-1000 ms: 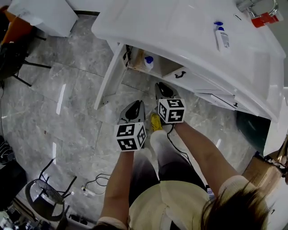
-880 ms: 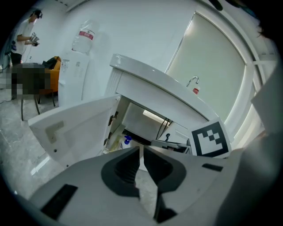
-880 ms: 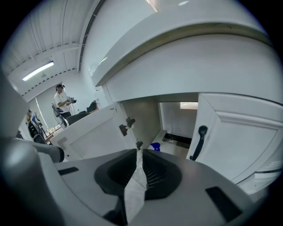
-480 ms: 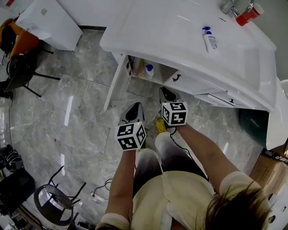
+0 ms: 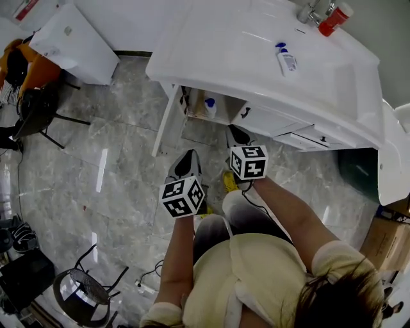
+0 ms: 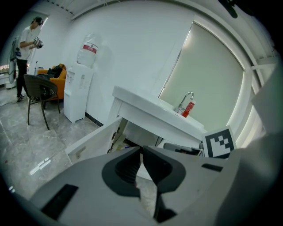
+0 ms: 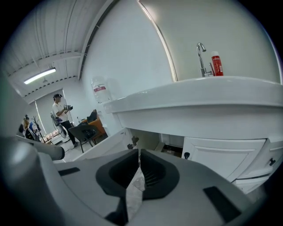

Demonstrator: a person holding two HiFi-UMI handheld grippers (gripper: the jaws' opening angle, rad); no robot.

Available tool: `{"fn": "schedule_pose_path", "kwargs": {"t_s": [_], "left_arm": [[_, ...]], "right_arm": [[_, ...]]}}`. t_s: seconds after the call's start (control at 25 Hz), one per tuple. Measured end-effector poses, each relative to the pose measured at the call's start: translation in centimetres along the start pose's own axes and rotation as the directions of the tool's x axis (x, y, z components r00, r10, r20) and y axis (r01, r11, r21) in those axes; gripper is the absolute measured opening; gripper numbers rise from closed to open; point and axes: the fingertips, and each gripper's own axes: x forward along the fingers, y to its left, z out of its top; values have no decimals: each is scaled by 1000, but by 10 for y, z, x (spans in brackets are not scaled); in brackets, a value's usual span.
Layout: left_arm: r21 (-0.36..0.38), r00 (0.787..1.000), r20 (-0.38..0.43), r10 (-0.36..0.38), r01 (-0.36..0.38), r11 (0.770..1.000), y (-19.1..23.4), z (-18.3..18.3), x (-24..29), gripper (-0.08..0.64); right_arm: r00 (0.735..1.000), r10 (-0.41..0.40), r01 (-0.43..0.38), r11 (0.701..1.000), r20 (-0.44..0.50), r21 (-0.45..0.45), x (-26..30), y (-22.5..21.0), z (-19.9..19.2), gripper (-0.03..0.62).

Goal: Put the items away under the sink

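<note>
A white bottle with a blue pump lies on the white sink counter. A red bottle stands beside the faucet. Under the counter the cabinet door hangs open, and a blue-capped bottle stands inside. My left gripper is shut and empty, held above the floor in front of the open cabinet. My right gripper is also shut and empty, just short of the closed drawers.
A water dispenser and a dark chair stand left of the sink unit. A person stands far off at the left. A cardboard box sits at the right. Cables lie on the marble floor.
Both grippers stay shut and empty. The left one has drawn back a little toward me. The view has drifted, so the counter sits higher in the head view.
</note>
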Motion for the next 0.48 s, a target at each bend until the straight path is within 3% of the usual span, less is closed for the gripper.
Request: {"fn": "schedule_pose_path", "kwargs": {"t_s": [0.16, 0.48], "left_arm": [[-19, 999, 40, 0, 0, 1000, -4, 14, -18, 54], [33, 995, 95, -1, -2, 999, -14, 32, -48, 54]], "right_arm": [[1000, 15, -16, 1000, 22, 14, -19, 8, 10, 34], [996, 50, -52, 998, 74, 19, -60, 23, 30, 31]]}}
